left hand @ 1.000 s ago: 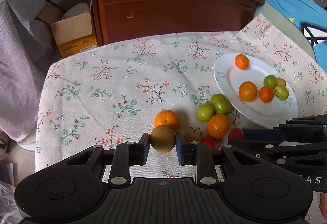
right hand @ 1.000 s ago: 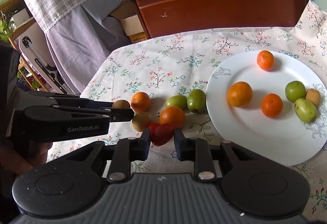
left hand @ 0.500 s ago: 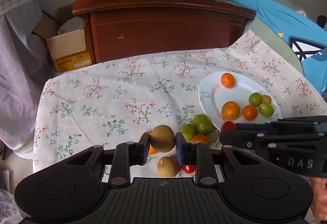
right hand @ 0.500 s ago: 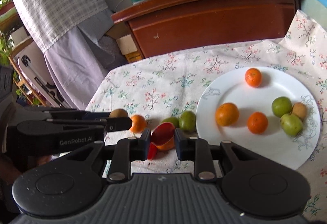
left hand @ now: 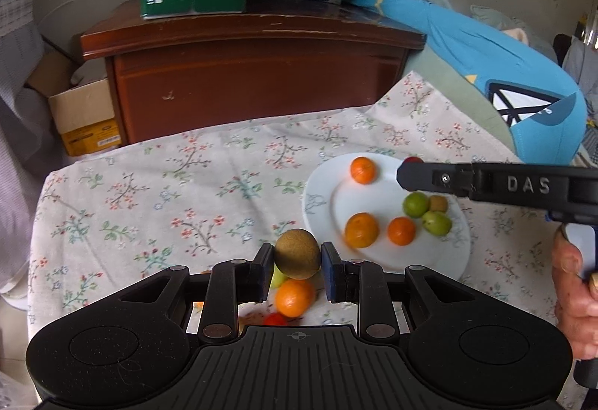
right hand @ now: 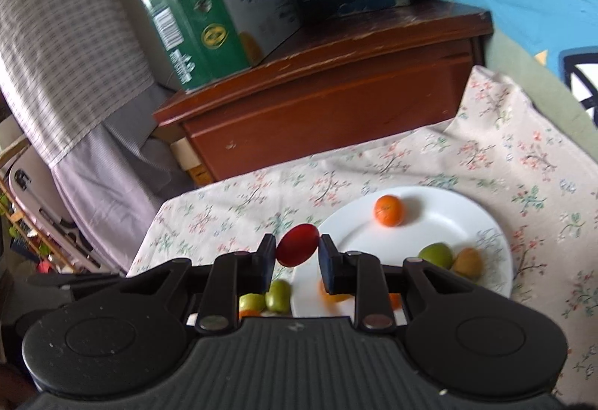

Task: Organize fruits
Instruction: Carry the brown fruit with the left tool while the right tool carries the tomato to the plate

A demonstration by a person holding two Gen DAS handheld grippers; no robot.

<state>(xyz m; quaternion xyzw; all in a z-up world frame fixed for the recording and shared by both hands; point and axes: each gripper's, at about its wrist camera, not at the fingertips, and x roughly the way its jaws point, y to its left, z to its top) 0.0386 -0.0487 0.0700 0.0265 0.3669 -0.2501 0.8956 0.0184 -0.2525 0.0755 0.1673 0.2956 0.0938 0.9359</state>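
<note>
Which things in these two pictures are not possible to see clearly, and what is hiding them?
- Left wrist view: red fruit in the right claw, mostly behind its finger.
- Left wrist view: loose fruits below the brown fruit, partly behind the left claw.
- Right wrist view: orange fruit on the plate, blurred, partly behind the claw body.
</note>
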